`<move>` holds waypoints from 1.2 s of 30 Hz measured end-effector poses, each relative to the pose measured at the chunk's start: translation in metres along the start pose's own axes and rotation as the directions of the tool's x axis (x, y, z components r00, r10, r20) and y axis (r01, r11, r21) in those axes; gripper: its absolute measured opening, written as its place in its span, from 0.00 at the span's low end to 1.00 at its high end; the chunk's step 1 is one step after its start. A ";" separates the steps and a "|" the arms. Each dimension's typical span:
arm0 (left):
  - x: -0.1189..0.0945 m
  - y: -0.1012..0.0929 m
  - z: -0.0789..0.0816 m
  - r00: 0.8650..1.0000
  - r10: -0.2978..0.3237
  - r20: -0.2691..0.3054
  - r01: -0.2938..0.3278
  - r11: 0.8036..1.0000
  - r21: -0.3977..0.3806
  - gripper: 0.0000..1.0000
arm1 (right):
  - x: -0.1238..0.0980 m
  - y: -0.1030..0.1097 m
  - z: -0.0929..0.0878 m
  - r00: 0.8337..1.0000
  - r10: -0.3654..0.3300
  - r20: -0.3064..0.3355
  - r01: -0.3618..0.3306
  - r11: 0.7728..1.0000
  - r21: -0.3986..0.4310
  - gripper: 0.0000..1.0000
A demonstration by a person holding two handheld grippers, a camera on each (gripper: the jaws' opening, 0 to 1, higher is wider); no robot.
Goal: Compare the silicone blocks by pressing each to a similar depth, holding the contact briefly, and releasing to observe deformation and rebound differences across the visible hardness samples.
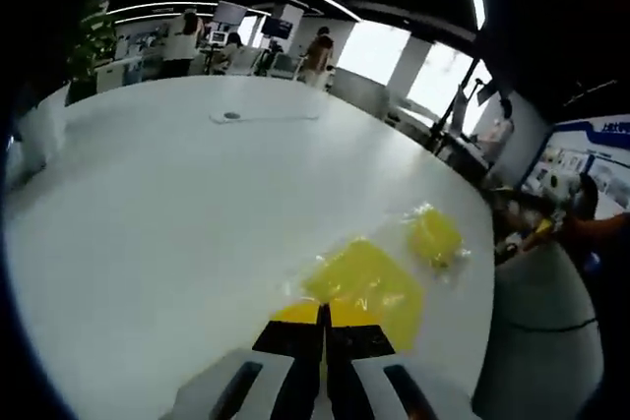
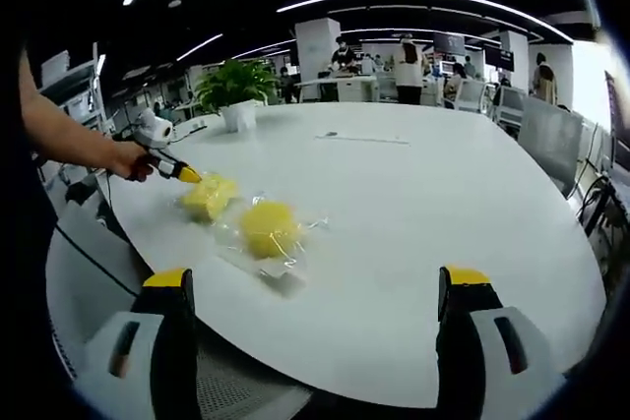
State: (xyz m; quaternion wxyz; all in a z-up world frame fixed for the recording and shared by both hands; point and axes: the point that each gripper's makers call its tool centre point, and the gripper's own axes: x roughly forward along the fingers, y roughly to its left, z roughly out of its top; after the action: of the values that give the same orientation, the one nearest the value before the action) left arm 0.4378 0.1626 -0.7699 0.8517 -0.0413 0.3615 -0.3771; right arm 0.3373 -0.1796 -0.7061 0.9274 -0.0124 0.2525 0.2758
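Two yellow silicone blocks in clear bags lie near the edge of a white table (image 1: pixel 177 233). In the left gripper view, my left gripper (image 1: pixel 323 320) is shut, its yellow-tipped jaws together and touching the near edge of the closer block (image 1: pixel 366 282); the second block (image 1: pixel 435 236) lies beyond it. The right gripper view has a person's hand holding that left gripper (image 2: pixel 185 174), tip against the left block (image 2: pixel 210 196), with the other block (image 2: pixel 268 227) beside it. My right gripper (image 2: pixel 317 287) is open, jaws wide apart, short of the table (image 2: pixel 423 213) edge and apart from both blocks.
A potted plant (image 2: pixel 236 86) stands at the table's far side, and a small round fitting (image 1: pixel 231 115) sits mid-table. Chairs (image 2: pixel 551 135) stand along the right side. Several people (image 2: pixel 407 66) are at desks in the background. A cable (image 2: pixel 89 253) hangs below the near edge.
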 end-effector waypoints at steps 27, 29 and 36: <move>0.004 0.018 -0.005 0.995 0.103 -0.010 -0.103 0.994 -0.038 0.29 | 0.008 -0.016 0.006 0.999 0.027 -0.039 -0.028 1.000 -0.003 0.96; 0.000 0.014 -0.010 0.996 0.087 -0.016 -0.087 0.996 -0.006 0.34 | 0.008 -0.018 0.008 0.999 0.025 -0.033 -0.025 1.000 0.001 0.96; -0.018 0.012 -0.002 0.992 0.113 0.059 -0.109 0.992 -0.065 0.62 | 0.011 -0.022 0.010 0.999 0.021 -0.027 -0.021 1.000 0.004 0.96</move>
State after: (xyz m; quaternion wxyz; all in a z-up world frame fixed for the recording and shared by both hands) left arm 0.4355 0.1832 -0.7653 0.8806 -0.0592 0.3478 -0.3163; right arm 0.3614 -0.1915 -0.7050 0.9210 -0.0115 0.2656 0.2848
